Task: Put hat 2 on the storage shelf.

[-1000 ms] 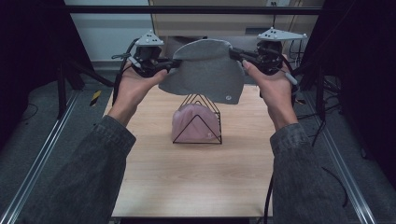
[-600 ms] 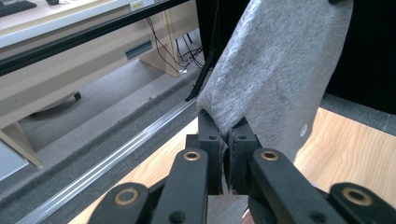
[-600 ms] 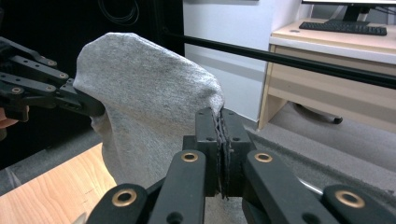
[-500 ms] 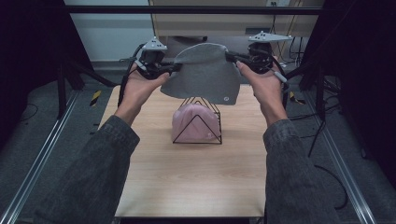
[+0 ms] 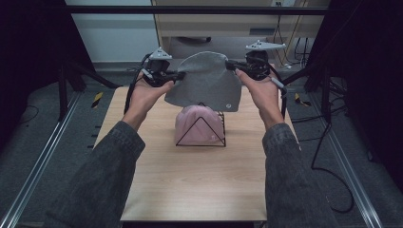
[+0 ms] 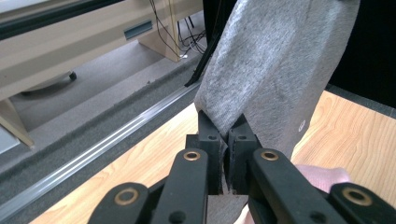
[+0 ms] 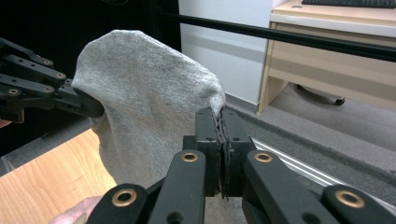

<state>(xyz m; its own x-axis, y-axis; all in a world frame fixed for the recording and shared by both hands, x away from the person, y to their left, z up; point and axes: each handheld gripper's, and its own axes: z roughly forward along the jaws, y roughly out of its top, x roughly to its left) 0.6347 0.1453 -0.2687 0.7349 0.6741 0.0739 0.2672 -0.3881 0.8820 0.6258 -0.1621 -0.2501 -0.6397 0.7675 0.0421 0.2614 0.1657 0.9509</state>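
a soft grey knitted beanie is held stretched above and just behind the black wire triangular rack, its edges pinched in the closed left hand-held gripper and the closed right hand-held gripper. a pink knitted hat is already draped on that rack; lowering and releasing the beanie appear to be left.

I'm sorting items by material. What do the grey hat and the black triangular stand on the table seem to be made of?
The grey hat looks like soft knitted fabric, matte and slightly fuzzy: it hangs limp between the left gripper and the right gripper. The black stand looks like thin wire, probably dark-coated metal, an open triangular outline.
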